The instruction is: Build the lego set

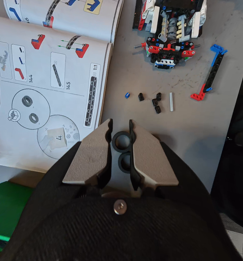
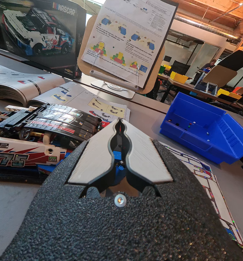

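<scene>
Item 1: my left gripper, jaws parted only slightly. Two black rubber tyre rings sit between the fingers, one behind the other; I cannot tell whether the pads pinch them or merely straddle them on the grey tabletop.

Item 2: my right gripper, tips pressed together on a black-and-blue brick piece, only partly visible in the gap.

Item 3: half-built white, red and black race-car model, at the far side of the table, well apart from the left gripper.

Item 4: loose parts between them: small blue pin, four black connector pieces, pale grey axle rod, long black beam with blue and red angled ends.

Item 5: open paper instruction booklet, left of the tyres. Blue plastic parts bin, right.

Risks, as I judge them: a round, springy tyre could squirt out of a loose or off-centre squeeze and roll off the nearby table edge. Lifting both rings together may drop one. A careless sweep forward would scatter the small pins.
</scene>
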Motion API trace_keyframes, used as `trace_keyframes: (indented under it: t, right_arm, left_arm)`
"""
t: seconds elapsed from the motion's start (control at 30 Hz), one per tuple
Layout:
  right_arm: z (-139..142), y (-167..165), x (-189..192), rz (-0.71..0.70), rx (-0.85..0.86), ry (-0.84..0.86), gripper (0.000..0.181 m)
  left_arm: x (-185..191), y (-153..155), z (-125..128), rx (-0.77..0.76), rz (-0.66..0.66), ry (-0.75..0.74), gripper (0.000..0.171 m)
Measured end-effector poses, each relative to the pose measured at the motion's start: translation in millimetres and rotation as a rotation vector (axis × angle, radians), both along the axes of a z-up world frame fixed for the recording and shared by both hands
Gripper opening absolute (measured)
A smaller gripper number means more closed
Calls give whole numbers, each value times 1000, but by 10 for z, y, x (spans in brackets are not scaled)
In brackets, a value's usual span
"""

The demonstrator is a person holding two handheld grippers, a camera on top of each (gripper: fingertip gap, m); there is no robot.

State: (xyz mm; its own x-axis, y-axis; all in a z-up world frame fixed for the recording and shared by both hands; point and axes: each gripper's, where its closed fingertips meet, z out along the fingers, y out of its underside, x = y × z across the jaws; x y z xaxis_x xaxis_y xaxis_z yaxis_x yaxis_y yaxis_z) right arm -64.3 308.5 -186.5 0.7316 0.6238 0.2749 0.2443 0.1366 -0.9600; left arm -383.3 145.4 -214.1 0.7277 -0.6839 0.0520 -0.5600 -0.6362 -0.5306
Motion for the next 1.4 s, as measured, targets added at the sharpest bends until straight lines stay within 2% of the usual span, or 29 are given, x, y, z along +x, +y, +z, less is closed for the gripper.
trace_keyframes:
  t: [0.07,0.23,0.43,0.53,0.83,1.0,1.17,1.3,1.4]
  right_arm:
    - [-10,4,-8,-2,0,-10,0]
    - [-14,-4,-8,-3,3,-16,0]
    - [21,-34,-15,26,0,16,0]
    - [55,-41,6,40,-5,54,0]
    - [111,-56,44,67,-23,123,0]
    - [109,-62,42,66,-21,120,0]
    - [102,-54,55,53,-20,116,0]
    - [92,-41,55,43,-20,108,0]
    - [85,-30,58,35,-20,102,0]
  left_arm:
    - [36,80,-49,15,-33,45,21]
    - [351,335,-283,48,-244,141,22]
    - [419,529,-622,-19,-405,345,12]
    - [442,511,-762,-100,-440,388,7]
    - [466,542,-757,-104,-428,419,4]
    - [437,476,-573,-73,-385,382,5]
    - [177,277,-59,40,-280,345,5]
    - [-495,62,390,135,-44,345,5]
    - [-1222,-150,554,165,184,384,5]
